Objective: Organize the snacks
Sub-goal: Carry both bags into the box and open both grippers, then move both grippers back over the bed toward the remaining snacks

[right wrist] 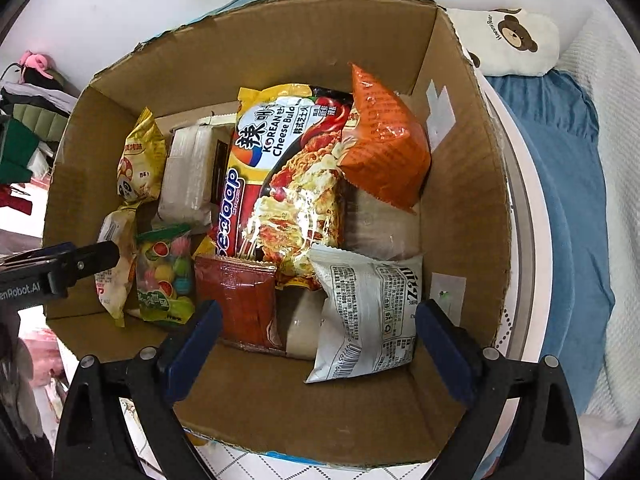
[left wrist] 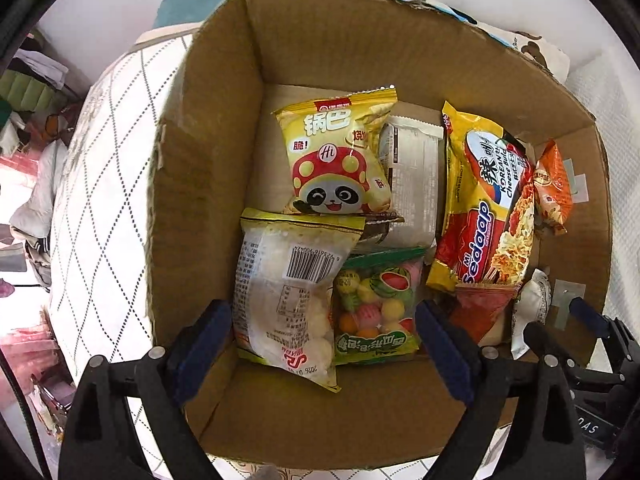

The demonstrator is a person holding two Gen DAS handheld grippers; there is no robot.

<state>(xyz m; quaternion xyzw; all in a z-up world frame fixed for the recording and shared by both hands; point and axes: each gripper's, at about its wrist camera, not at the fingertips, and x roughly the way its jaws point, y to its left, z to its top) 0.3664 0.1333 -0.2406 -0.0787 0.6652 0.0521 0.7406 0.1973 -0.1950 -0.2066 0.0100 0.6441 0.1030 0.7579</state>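
Observation:
An open cardboard box [left wrist: 200,184] [right wrist: 472,208] holds several snack packs. In the left wrist view lie a yellow panda bag [left wrist: 336,160], a clear bag of white balls [left wrist: 288,296], a fruit candy bag [left wrist: 376,304] and a Sedaap noodle pack [left wrist: 484,216]. The right wrist view shows the noodle pack [right wrist: 280,184], an orange bag [right wrist: 384,148], a red packet [right wrist: 244,300] and a white packet [right wrist: 368,312]. My left gripper [left wrist: 324,344] is open and empty above the box's near left. My right gripper [right wrist: 318,344] is open and empty above the near right.
The box stands on a white quilted bed cover [left wrist: 100,208]. A blue cloth [right wrist: 560,208] and a bear-print pillow [right wrist: 516,40] lie to the right. Clutter and clothes sit at the far left [right wrist: 28,136]. The left gripper's tip [right wrist: 80,260] shows at the box's left wall.

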